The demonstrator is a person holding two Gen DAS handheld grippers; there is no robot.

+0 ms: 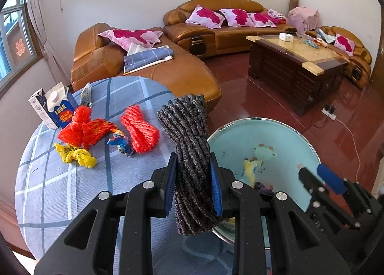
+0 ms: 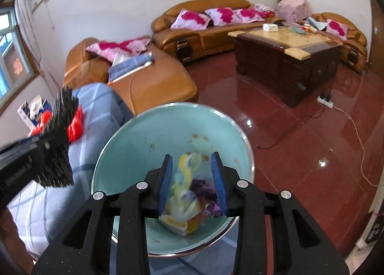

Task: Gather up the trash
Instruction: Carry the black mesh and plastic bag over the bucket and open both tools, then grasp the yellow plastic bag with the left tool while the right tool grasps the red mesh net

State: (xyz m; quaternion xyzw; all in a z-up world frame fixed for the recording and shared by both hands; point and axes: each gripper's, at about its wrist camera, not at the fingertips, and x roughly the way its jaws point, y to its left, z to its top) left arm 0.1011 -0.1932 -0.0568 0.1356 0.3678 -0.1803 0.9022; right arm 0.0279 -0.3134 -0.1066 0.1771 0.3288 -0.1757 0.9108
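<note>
My left gripper is shut on a bundle of dark grey rope, held upright above the table's right side next to the light blue basin. The bundle also shows blurred in the right wrist view. My right gripper is open above the basin, over crumpled wrappers lying inside it. On the blue checked tablecloth lie an orange rope bundle, a red plastic bag, a yellow bag and a small blue wrapper.
Two cartons stand at the table's far left edge. Brown leather sofas with pink cushions stand behind. A dark wooden coffee table sits on the red tiled floor, with a power strip and cable beside it.
</note>
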